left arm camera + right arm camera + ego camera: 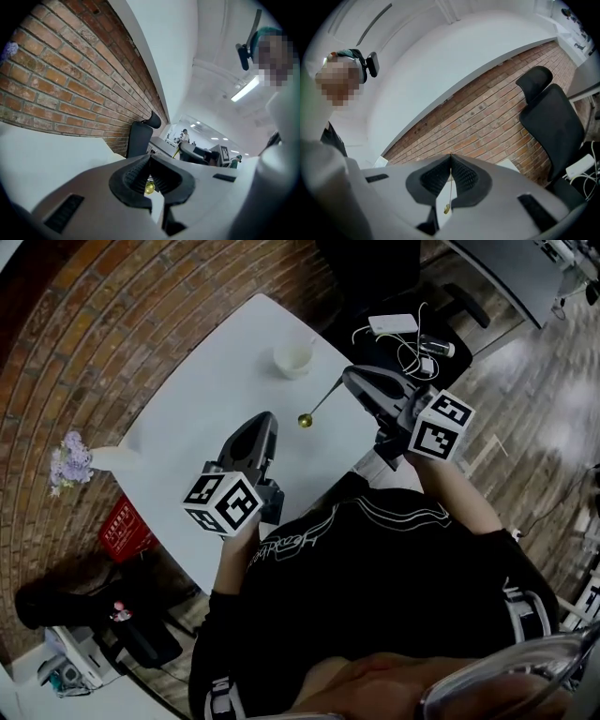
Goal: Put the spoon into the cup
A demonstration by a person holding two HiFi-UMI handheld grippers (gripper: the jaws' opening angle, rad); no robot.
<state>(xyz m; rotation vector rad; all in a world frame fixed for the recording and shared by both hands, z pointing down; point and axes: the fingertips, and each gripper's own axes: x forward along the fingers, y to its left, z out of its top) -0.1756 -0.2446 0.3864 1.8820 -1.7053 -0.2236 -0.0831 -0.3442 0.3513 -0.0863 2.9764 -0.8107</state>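
A white cup (293, 358) stands near the far end of the white table (202, 418). The thin gold spoon (319, 403) hangs over the table to the right of the cup, bowl end lowest. My right gripper (347, 377) is shut on the tip of its handle. In the right gripper view the spoon (449, 190) runs down from the closed right gripper (450, 156). My left gripper (270, 420) hovers just left of the spoon's bowl, shut and holding nothing. In the left gripper view the spoon's bowl (149, 188) shows behind the closed left gripper (150, 158).
A vase of purple flowers (73, 461) lies at the table's left corner. A black chair carrying a white power strip and cables (397, 328) stands beyond the far right edge. A red box (124, 529) sits on the floor by the left side.
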